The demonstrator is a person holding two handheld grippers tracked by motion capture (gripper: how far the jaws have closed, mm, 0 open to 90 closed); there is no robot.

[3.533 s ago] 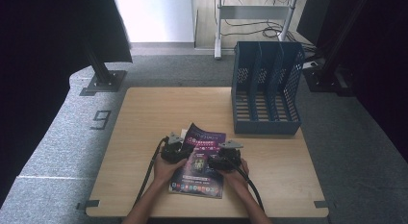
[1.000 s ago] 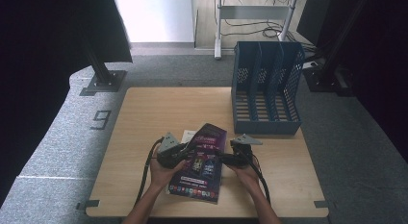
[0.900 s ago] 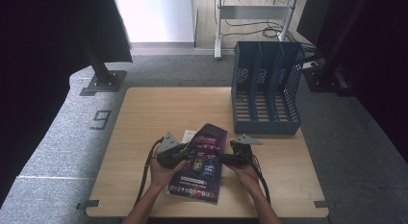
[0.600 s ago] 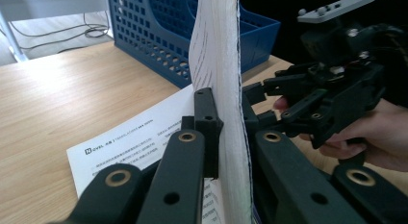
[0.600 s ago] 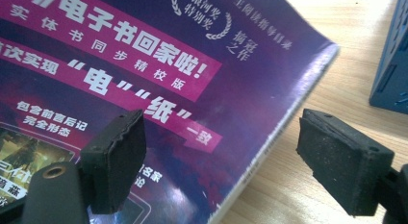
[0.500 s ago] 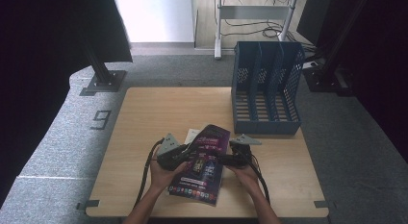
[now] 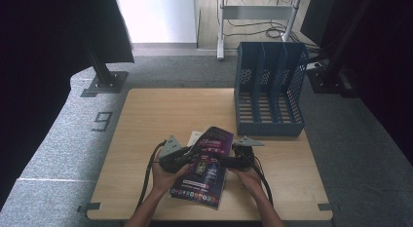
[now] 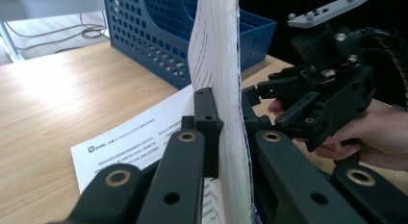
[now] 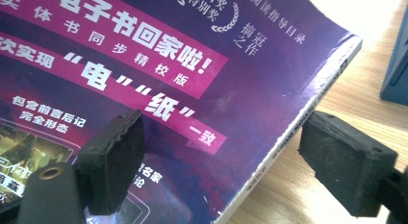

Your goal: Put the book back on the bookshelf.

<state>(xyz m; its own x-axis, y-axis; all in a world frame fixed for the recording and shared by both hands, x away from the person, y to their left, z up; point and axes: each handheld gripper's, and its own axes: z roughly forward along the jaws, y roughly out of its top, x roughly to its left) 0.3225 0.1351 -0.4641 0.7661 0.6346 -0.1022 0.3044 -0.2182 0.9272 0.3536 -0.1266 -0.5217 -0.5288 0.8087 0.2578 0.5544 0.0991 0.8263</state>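
Note:
A purple magazine is tilted up near the table's front edge, its far end raised. My left gripper is shut on its white page edge; in the left gripper view the jaws press it from both sides. My right gripper sits at the magazine's right side and stands open. One of its pads lies over the cover. The other pad is past the spine, over bare wood. A hand holds each gripper.
A blue three-slot file rack stands at the table's back right, close behind the magazine. A white printed sheet lies flat under the magazine's left side. The wooden table stretches to the left and back.
Over the last seconds the magazine's far end has risen off the table and it stands steeper. The grippers have spread slightly apart at its two sides.

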